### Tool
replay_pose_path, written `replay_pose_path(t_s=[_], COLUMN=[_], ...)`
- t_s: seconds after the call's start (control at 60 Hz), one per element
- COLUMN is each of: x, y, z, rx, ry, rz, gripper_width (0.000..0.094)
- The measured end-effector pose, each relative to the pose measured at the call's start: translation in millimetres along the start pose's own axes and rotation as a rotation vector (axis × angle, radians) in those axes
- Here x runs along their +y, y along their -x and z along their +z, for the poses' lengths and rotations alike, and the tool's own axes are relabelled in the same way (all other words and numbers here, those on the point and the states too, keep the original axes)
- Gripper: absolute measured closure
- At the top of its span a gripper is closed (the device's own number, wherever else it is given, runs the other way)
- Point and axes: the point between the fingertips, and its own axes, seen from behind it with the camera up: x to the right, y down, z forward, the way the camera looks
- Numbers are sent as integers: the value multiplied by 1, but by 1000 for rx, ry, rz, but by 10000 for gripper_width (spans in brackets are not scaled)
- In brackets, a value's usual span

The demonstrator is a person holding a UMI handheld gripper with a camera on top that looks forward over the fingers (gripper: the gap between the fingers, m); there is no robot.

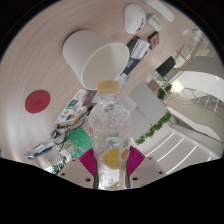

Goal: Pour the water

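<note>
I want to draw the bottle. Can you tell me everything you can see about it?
The bottle is clear plastic with a yellowish cap and an orange-yellow label low down. It points away from the gripper, tilted toward the white cup, cap near the cup's rim. Both pink pads press its sides, so it is held in the air.

There is one camera, riding on the gripper [111, 172] and looking forward along its fingers. It sits very close behind the bottle [109, 128], tilted, with the table [40, 70] beyond.
</note>
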Motion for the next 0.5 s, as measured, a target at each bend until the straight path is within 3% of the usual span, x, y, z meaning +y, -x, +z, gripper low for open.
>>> replay_pose_path(t_s=[0.183,0.233,0.25,0.35,0.367,0.4,0.467,0.483,0.5], x=[-1,7,9,28,25,26,23,10,-3], y=[5,5,11,-22,-23,-32,-15,-23,-20], z=[9,14,6,23,5,23,4,-7,5], rx=[-46,-79,-48,-64,4,-55,-66,-23,-67], ry=[-17,11,31,-45,-24,-112,-268,-289,-337], rz=[267,531,652,1328,1481,1657,2017,2099,2114], gripper_width=[585,583,583,583,582,581,573,550,553])
